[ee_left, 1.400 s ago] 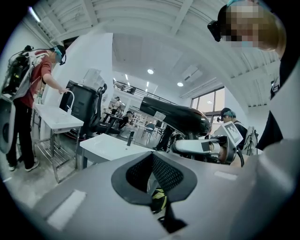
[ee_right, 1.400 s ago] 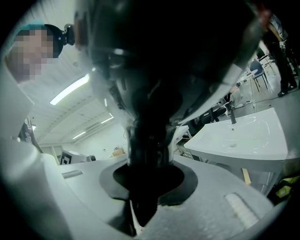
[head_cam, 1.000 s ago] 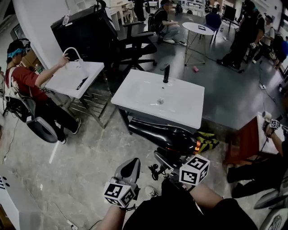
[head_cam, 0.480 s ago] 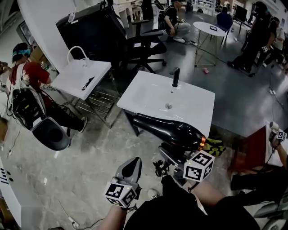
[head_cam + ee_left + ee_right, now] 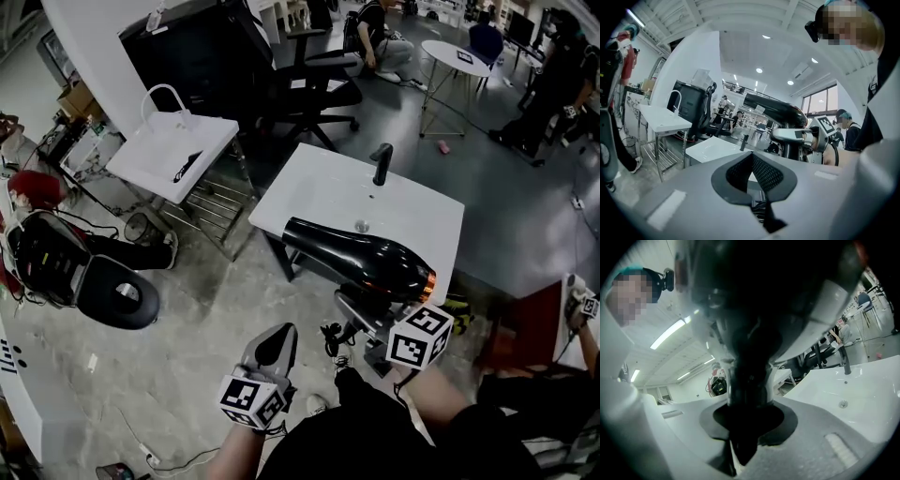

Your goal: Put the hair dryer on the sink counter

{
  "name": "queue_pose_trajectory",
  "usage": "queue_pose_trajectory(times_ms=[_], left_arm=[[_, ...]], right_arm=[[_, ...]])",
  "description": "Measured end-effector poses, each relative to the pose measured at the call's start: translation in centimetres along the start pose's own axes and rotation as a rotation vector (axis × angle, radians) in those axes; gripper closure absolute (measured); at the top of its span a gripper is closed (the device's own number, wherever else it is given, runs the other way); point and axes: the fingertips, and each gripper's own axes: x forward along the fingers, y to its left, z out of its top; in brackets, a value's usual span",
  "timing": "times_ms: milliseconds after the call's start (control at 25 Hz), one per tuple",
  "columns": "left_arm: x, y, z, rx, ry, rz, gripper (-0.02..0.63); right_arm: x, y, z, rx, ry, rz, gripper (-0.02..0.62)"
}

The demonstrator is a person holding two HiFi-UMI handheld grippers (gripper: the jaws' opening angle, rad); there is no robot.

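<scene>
Clamped in the 2 fingers of my right gripper point(image 5: 361, 317), the glossy black hair dryer point(image 5: 361, 260) has swung forward above the white sink counter point(image 5: 309, 183), ready for lowering, while my left gripper point(image 5: 273, 345) sits pinched together, empty.

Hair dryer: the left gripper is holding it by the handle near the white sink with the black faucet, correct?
Not the left. The right gripper holds the hair dryer by the handle near the white sink with the black faucet. The right gripper view shows its fingers closed on the dark handle. The left gripper is shut and empty.
</scene>
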Motion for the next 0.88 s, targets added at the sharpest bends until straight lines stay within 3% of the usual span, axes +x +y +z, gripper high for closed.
queue_pose_trajectory(times_ms=[400, 880], left_arm=[[4.5, 2.2, 1.5, -0.037, -0.025, 0.034, 0.603], [10.4, 2.7, 5.1, -0.010, -0.054, 0.050, 0.603]], right_arm=[[2.8, -3.5, 3.4, -0.008, 0.024, 0.022, 0.512], [4.3, -7.9, 10.1, -0.023, -0.016, 0.058, 0.512]])
